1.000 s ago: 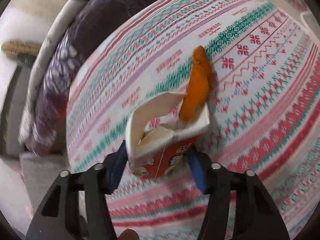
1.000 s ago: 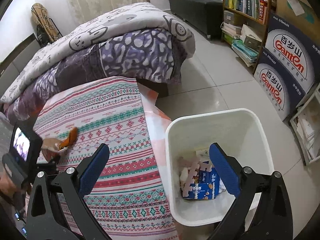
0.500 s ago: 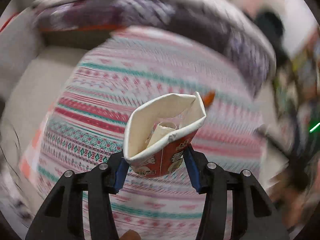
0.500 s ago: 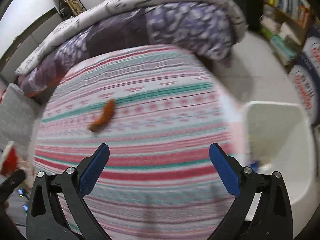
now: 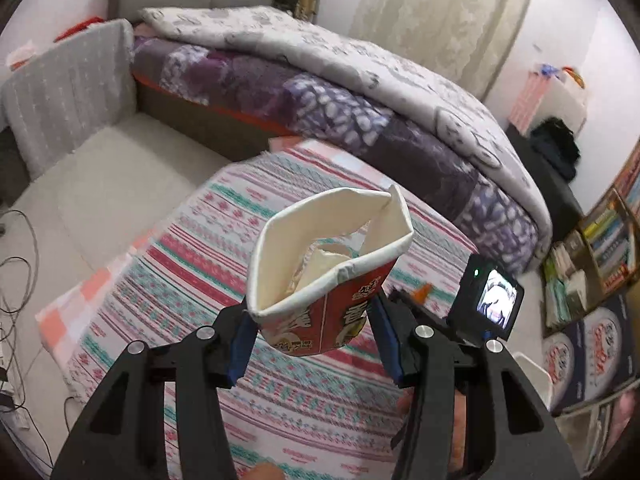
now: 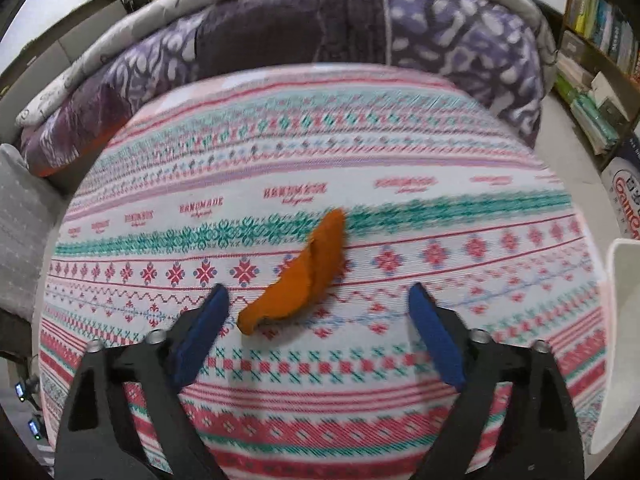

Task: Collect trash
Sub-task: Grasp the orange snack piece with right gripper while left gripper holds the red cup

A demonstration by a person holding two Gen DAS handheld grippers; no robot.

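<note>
My left gripper (image 5: 310,338) is shut on a crushed red and white noodle cup (image 5: 324,268) and holds it up above the patterned cloth (image 5: 192,280). My right gripper (image 6: 316,316) is open, low over the cloth, with an orange peel (image 6: 304,276) lying between and just ahead of its fingers. The peel's tip shows in the left wrist view (image 5: 422,290), behind the right gripper's body with its small screen (image 5: 490,300). A white bin's rim shows at the right edge of both views (image 6: 618,344) (image 5: 534,372).
A bed with a purple and grey quilt (image 5: 360,92) lies behind the cloth-covered table. A grey cushion (image 5: 68,92) stands at the left. Bookshelves (image 6: 592,52) and printed cardboard boxes (image 5: 588,348) line the right side. Cables (image 5: 16,264) lie on the floor at left.
My left gripper lifted the noodle cup off the cloth and swung away from the peel. My right gripper moved from over the bin to the cloth and came down close around the orange peel.
</note>
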